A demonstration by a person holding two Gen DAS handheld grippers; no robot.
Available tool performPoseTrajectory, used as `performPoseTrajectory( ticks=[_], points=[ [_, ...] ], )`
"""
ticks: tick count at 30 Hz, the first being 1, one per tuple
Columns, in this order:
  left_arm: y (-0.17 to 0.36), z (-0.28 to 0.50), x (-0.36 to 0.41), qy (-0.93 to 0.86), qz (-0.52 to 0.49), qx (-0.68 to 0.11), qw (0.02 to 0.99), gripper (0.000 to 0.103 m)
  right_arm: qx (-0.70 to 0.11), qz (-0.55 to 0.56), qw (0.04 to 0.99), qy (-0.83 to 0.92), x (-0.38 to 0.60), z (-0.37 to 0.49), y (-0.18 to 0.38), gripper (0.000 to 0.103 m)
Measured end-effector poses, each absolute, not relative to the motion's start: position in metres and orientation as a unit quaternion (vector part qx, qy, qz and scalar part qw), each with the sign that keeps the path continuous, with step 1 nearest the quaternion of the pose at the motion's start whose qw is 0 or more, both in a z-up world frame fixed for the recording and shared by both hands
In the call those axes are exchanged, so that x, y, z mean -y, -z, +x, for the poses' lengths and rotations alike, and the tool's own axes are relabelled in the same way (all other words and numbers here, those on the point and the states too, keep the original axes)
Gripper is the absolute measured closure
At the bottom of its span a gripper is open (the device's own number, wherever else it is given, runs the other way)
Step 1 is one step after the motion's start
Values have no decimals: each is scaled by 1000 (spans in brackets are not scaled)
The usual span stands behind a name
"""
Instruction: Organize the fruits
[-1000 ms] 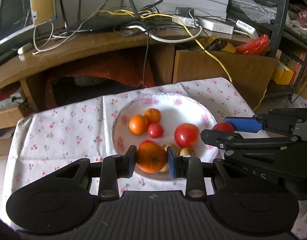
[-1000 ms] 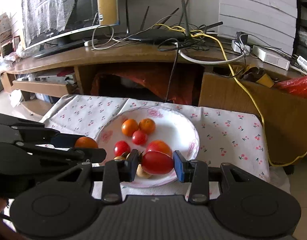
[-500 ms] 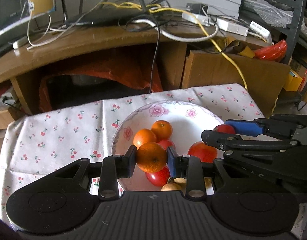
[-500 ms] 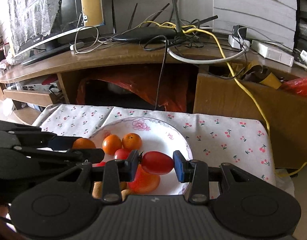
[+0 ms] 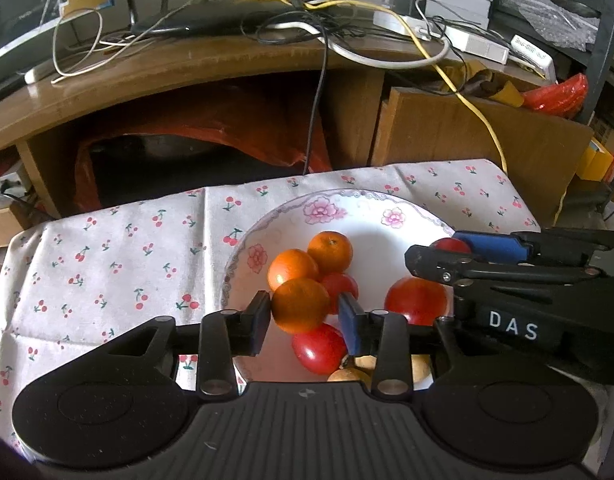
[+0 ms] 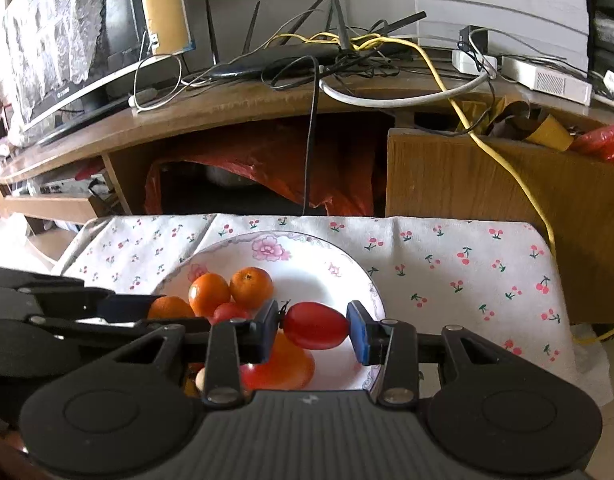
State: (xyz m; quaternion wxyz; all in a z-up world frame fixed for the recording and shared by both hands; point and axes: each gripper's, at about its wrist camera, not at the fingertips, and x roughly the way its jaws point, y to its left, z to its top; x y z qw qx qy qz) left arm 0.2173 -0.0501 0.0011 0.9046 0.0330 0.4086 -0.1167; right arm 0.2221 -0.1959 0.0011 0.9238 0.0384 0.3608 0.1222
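Up close, the left gripper [image 5: 305, 320] pinches a round orange [image 5: 300, 305] between its two pads, one black and one blue. The orange has a bright, lightly dimpled skin and hangs above a white plate [image 5: 363, 210] with pink flowers printed round its rim. The plate sits on a white tablecloth [image 5: 119, 256] patterned with small red cherries.

On the plate lie two more oranges [image 5: 312, 255], side by side and touching, a small red tomato [image 5: 341, 284] just beside them, a larger round red tomato [image 5: 416, 301] to the right, and an oval red tomato [image 5: 319, 347] nearer the camera. Pale, yellowish pieces at the plate's near edge are mostly hidden by the gripper body, so their kind cannot be told.

From the right wrist view, the right gripper [image 6: 315, 326] clamps an oval, glossy red tomato [image 6: 316, 325] lengthwise, its dark stem end against the left pad. This tomato hangs over the right part of the plate, above a red and orange fruit [image 6: 285, 366]. The two grippers sit close beside each other over the plate.

Behind the cloth stands a wooden desk [image 6: 243, 108] covered in tangled cables [image 6: 347, 46], including a yellow one.
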Motion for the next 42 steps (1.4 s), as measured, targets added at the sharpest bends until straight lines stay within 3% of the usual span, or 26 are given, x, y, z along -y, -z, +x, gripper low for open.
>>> performPoseTrajectory(
  ticks=[11, 13, 15, 28, 31, 42],
  points=[
    [-7, 215, 46, 114, 25, -400, 909, 41, -351, 59, 927, -114, 202, 224, -4, 57],
    [-10, 214, 46, 113, 27, -396, 911, 36, -350, 63, 928, -112, 204, 224, -5, 56],
    [-12, 210, 45, 114, 30, -390, 913, 24, -346, 66, 930, -108, 205, 223, -8, 54],
    [-41, 159, 35, 60, 48, -340, 937, 9, -302, 35, 949, -83, 203, 173, -56, 51],
    [-51, 143, 31, 41, 50, -317, 946, 0, -293, 43, 952, -76, 207, 153, -65, 50],
    [-68, 86, 26, 60, 41, -281, 957, 0, -282, 47, 956, -69, 206, 75, -84, 49]
  ],
)
